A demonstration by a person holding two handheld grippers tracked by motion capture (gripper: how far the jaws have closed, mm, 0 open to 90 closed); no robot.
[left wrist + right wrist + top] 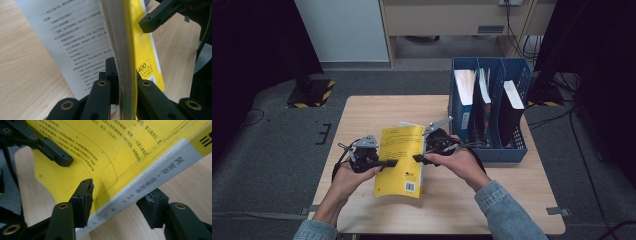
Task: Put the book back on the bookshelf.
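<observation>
While a person's two hands come in from the near edge of the bench [362,107], a yellow book [401,160] is held up between them above the middle of the bench, toward its near edge. The left gripper [388,163] has its jaws pressed onto the book's open side, pinching the yellow cover and a thick block of pages; a single printed page [72,47] fans loose to one side. The right gripper [418,159] sits at the book's spine, one jaw against the yellow cover and the other below the grey spine; whether both jaws press on the book cannot be told. At the far right corner of the bench stands a blue file rack [489,152] holding several upright books.
</observation>
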